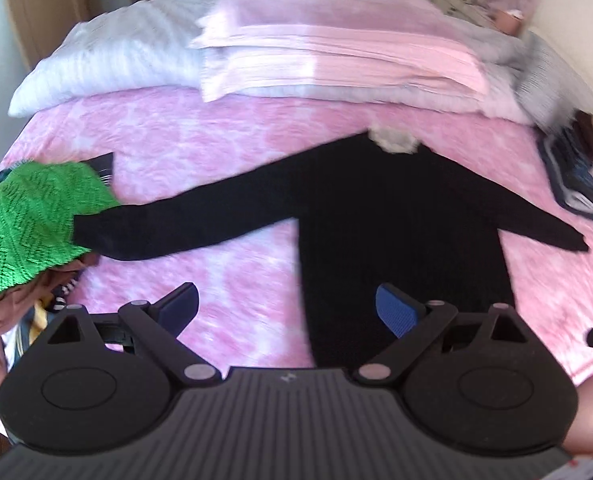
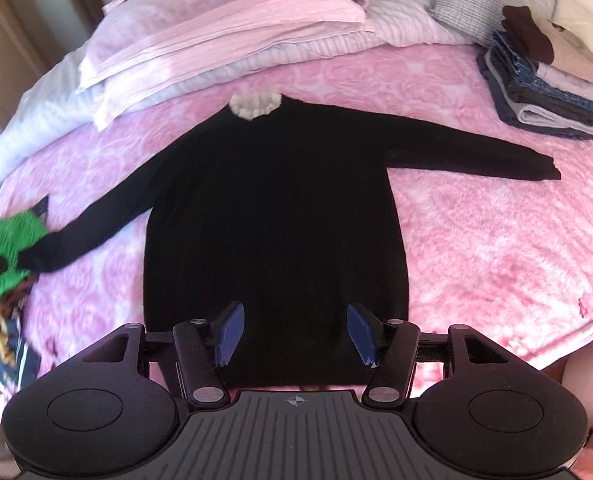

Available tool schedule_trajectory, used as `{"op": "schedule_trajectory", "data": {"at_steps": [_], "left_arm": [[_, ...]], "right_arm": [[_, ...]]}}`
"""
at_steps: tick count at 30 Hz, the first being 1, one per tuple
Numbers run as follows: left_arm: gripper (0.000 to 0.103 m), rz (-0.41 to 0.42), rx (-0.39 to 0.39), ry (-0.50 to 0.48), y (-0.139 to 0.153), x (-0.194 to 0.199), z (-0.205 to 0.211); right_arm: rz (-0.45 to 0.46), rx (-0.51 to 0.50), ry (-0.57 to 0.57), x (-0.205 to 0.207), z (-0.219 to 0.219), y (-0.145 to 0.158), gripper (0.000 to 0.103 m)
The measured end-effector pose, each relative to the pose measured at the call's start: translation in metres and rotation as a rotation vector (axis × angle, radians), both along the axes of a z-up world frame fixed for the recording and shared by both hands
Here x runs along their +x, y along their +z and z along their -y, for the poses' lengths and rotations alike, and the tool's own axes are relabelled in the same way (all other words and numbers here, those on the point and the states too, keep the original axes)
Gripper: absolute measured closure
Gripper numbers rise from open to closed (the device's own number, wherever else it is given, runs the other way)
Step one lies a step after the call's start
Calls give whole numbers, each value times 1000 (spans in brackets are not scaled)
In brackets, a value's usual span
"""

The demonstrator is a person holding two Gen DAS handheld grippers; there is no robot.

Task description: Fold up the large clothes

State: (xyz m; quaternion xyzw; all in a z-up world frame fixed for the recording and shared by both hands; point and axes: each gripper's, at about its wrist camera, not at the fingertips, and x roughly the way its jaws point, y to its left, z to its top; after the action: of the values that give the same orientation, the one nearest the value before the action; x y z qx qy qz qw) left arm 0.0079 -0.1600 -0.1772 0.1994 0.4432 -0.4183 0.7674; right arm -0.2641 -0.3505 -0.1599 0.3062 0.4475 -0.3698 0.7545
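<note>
While both grippers hover with jaws apart and empty, a black sweater (image 2: 272, 208) lies flat mid-bed with sleeves spread.
The left gripper (image 1: 286, 308) and right gripper (image 2: 292, 330) hang over its hem near the bed's front edge. Bare pink plush bedspread (image 2: 476, 232) lies open on either side. A green knit (image 1: 28, 220) touches the left cuff; folded clothes (image 2: 544, 80) are stacked at the far right corner, pillows (image 2: 216, 36) along the head edge.

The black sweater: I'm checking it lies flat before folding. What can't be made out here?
- Sweater hem: right wrist view, hidden behind the right gripper.
- Left cuff: both views, it reaches onto the green knit; its end is unclear.
- Wrinkles: the fabric is too dark in both views, and the left wrist view is blurred.
- Folded stack: blurred in the left wrist view.
</note>
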Motion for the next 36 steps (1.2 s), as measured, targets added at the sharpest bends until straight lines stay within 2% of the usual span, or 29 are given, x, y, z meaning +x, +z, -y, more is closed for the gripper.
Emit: {"op": "schedule_trajectory", "data": {"at_steps": [5,7,11,15,18,19,21,23,25,27,28,29,30,33,36], "left_arm": [[15,-41,19,121,-52,73,-13],[17,-64,-5,195,-77,101,-24],[31,-128,-49,370,-126,154,-42],[34,-148,-113,540,-170,201,-51],[35,-143,-125,627,-197,228,-51],[35,-136,-104,646,-206,235,-48],[41,-132,-81,670,-223,248,-45],[46,-161,-101,717,-236,258,-45],[52,-198,-155,769,-246,265,-49],[69,-227,-203,816,-252,268,-51],[73,-243,-223,841,-253,269,-53],[87,-254,-240,866,-254,269,-55],[94,-270,-259,886,-254,268,-56],[97,-272,-302,927,-239,260,-54],[97,-171,-310,878,-205,245,-32]], "right_arm": [[-17,-7,-56,23,20,-21,49],[-24,-22,-80,30,28,-30,49],[-49,-42,-128,42,52,-50,49],[-80,-52,-167,50,74,-68,49],[-105,-39,-159,57,85,-84,49],[-117,-33,-151,59,88,-91,49],[-149,-19,-130,63,91,-105,49],[-159,-10,-101,65,92,-115,49],[-162,-8,-69,66,93,-124,49],[-169,-4,-43,66,95,-131,49],[-169,0,-34,65,97,-135,49],[-165,5,-26,63,101,-138,49],[-157,8,-21,62,104,-139,49],[-131,10,-15,53,120,-143,49],[-109,-6,-21,38,140,-141,49]]}}
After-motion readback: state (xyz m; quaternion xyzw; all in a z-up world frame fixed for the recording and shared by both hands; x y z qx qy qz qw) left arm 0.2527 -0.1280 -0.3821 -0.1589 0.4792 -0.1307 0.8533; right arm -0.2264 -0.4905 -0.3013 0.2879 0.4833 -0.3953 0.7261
